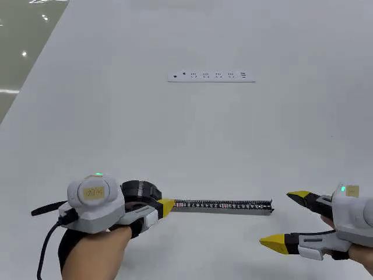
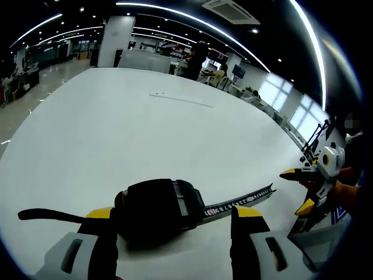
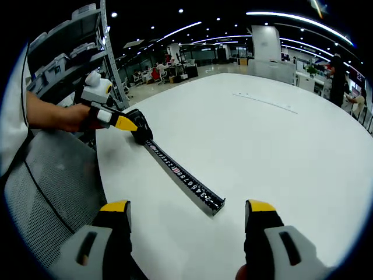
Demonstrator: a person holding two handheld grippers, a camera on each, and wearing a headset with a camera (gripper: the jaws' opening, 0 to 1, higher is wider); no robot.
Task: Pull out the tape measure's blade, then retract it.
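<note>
Black-cased tape measure (image 1: 140,191) sits at the near left of the table, between the jaws of the left gripper (image 2: 175,214). Those jaws stand wide on either side of the case. One lies against it and a sliver of table shows beside the other, so I cannot tell whether it is clamped. A black strap (image 2: 46,216) trails from the case.

Its blade (image 1: 221,205) lies drawn out flat to the right, numbers up. The right gripper (image 1: 285,219) hovers just past the hooked end with its jaws spread, touching nothing. By my reading the pull-out is done, at least to a modest length, and the retraction is left. Since the blade lies out with nobody holding it, a lock probably needs releasing.

The matte white table (image 1: 175,134) carries a white power strip (image 1: 211,76) well beyond. Around it is a large open hall with strip lights overhead, a shelving rack (image 3: 70,52) and a grey mesh chair (image 3: 46,192) by the table's edge, and people (image 2: 195,58) standing far off.
</note>
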